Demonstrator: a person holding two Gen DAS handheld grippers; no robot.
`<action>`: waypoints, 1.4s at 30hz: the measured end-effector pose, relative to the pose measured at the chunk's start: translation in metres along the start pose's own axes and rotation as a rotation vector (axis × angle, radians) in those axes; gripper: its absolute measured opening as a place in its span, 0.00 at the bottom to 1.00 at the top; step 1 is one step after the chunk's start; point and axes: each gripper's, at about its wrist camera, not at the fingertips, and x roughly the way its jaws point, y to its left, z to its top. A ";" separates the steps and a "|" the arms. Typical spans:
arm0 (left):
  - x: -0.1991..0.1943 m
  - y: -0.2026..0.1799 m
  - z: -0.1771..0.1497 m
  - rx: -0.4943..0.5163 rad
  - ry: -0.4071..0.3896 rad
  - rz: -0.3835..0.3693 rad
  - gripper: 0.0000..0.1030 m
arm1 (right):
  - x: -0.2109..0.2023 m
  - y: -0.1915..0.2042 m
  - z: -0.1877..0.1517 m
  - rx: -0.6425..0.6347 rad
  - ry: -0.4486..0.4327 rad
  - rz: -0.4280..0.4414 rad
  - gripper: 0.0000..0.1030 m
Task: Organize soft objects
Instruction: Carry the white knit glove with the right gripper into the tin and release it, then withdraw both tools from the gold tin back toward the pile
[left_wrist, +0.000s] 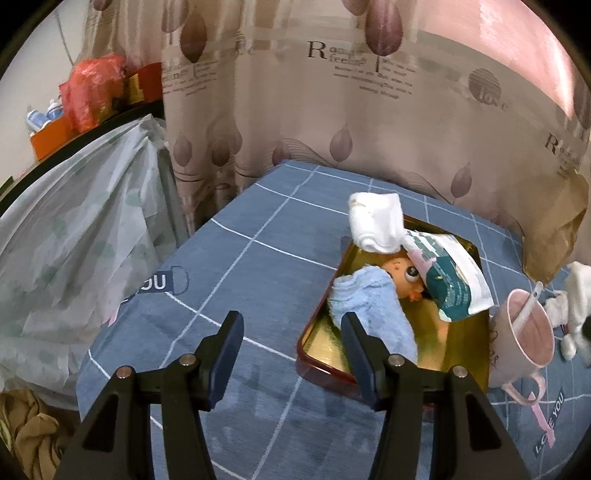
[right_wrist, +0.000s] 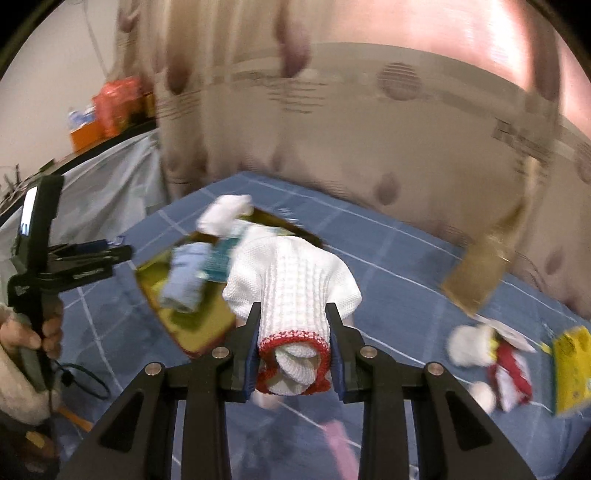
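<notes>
Just ahead of the left gripper's right finger, on the blue checked bedspread, sits a shallow gold-lined tin with a dark red rim. In it lie a folded light blue towel, nearest that finger, a small doll's head behind the towel, and a teal-and-white packet leaning over the doll; a rolled white cloth rests on the tin's far edge. To the right of the tin, touching it, stands a pink mug with a spoon inside. The left fingers stand wide apart with nothing between them.

The bedspread carries the printed words "LOVE YOU" beside the mug, and the curtain behind shows "Romantic feeling", partly blurred.

The right gripper is clamped on a white knitted piece with a red-trimmed, rolled-in opening, held up off the bed between the pads, its body spreading forward past the fingertips. Right of those fingers lie a white-and-red soft toy and a yellow card.
</notes>
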 end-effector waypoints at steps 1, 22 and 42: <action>-0.001 0.002 0.000 -0.007 -0.005 -0.001 0.54 | 0.005 0.008 0.002 -0.009 0.003 0.011 0.28; 0.002 0.010 0.000 -0.055 0.004 -0.023 0.54 | 0.122 0.074 0.016 -0.040 0.163 0.030 0.28; 0.006 0.006 -0.001 -0.048 0.014 -0.035 0.54 | 0.129 0.077 0.020 -0.030 0.160 0.032 0.58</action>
